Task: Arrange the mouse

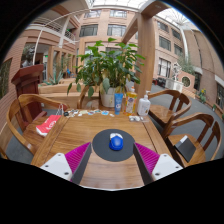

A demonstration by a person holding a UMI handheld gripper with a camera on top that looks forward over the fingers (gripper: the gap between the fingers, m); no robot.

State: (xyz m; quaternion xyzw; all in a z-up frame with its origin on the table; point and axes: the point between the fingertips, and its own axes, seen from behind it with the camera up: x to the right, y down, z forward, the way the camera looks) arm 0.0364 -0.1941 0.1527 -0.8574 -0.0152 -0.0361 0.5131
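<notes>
From the gripper view I see a small, rounded blue mouse [116,143] on a dark round mat [113,155], low at centre frame. My gripper [112,157] is spread wide; its magenta ribbed pads [148,156] flank the mouse with gaps either side, holding nothing. I cannot tell the mouse's heading. The wooden table [90,130] is smooth; bottles [131,103] and a leafy plant [108,68] stand beyond, above centre.
</notes>
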